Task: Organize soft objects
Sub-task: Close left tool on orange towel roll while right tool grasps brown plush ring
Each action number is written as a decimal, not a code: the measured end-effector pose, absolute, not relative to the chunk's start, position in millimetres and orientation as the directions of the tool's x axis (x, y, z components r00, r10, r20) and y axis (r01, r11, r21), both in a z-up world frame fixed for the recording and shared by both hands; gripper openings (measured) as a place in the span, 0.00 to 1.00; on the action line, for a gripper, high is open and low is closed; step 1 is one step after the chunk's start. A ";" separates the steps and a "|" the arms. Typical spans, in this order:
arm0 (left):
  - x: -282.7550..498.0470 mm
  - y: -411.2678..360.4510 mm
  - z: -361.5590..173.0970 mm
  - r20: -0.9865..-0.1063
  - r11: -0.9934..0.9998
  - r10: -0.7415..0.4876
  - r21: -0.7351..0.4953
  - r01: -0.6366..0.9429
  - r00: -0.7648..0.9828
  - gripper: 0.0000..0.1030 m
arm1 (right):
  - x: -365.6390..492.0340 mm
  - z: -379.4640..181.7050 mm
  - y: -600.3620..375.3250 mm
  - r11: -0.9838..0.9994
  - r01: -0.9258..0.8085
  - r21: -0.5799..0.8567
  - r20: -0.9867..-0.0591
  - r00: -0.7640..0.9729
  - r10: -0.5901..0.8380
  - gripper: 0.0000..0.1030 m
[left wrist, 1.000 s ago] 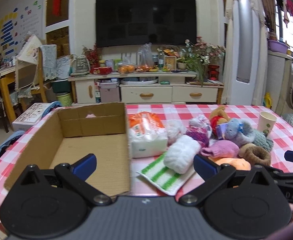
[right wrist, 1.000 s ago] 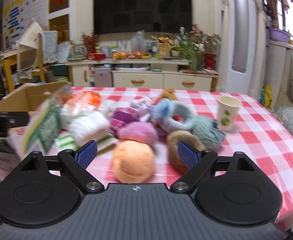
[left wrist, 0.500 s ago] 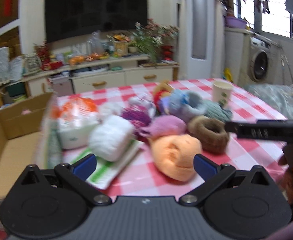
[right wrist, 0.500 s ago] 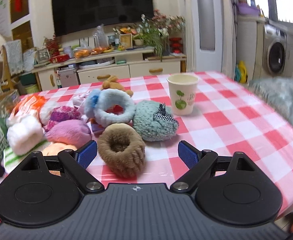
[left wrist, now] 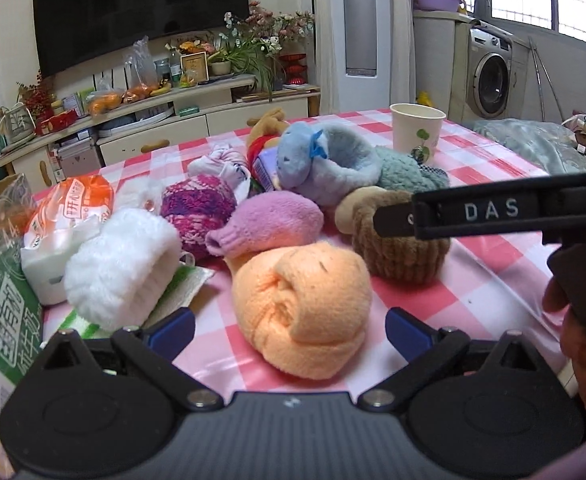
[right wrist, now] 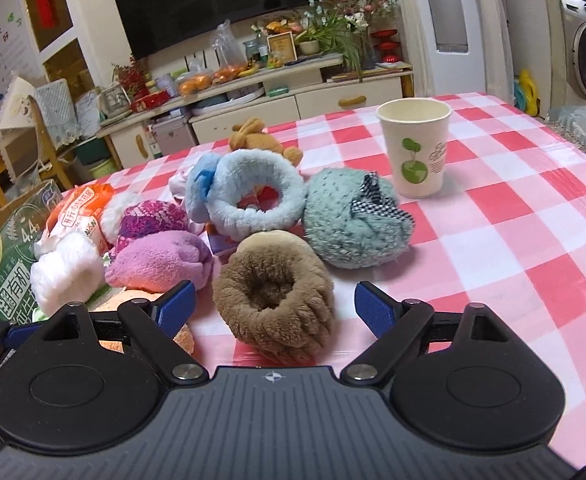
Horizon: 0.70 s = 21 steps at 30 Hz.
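Both grippers over the red-and-white checked tablecloth [right wrist: 513, 216], both with jaws spread wide and nothing held. My left gripper [left wrist: 290, 330] frames the orange rolled sock [left wrist: 301, 308], which lies on the cloth between the blue pads, not touched as far as I can see. My right gripper [right wrist: 271, 306] frames the brown fuzzy slipper [right wrist: 275, 294], opening facing up, sitting between the tips; no contact visible. In the left wrist view the right gripper's arm crosses in front of the brown slipper, with the person's hand [left wrist: 585, 320] at the right edge. Pile behind: pink rolled sock [right wrist: 159, 260] just left of the brown slipper, white fluffy roll [right wrist: 67, 274] further left on a green-striped cloth [left wrist: 173, 296], purple knit ball [right wrist: 149, 220], light blue plush ring [right wrist: 249, 200], teal fuzzy slipper [right wrist: 351, 226] touching the ring, brown plush toy [right wrist: 259, 140] at the back. Orange tissue pack [left wrist: 69, 216] at far left, next to the cardboard box [right wrist: 9, 256]. Paper cup [right wrist: 415, 148] stands upright, apart from the pile on the right.
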<state>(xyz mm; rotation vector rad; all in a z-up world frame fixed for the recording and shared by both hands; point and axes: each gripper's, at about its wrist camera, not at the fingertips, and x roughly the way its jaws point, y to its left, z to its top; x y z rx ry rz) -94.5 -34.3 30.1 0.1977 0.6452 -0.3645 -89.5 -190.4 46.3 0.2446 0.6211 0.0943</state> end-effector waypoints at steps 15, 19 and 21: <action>-60.0 -38.2 23.2 -0.665 0.885 -0.360 -0.022 0.465 0.654 0.79 | -56.6 43.6 -181.5 0.981 0.007 0.196 -0.605 0.788 0.116 0.76; -58.7 -39.2 24.3 -0.677 0.885 -0.359 -0.027 0.465 0.642 0.76 | -51.6 40.9 -173.5 0.990 0.005 0.139 -0.617 0.783 0.083 0.70; -58.8 -38.4 25.5 -0.682 0.887 -0.358 -0.034 0.461 0.638 0.75 | -51.2 39.4 -169.8 0.994 0.004 0.111 -0.620 0.782 0.066 0.66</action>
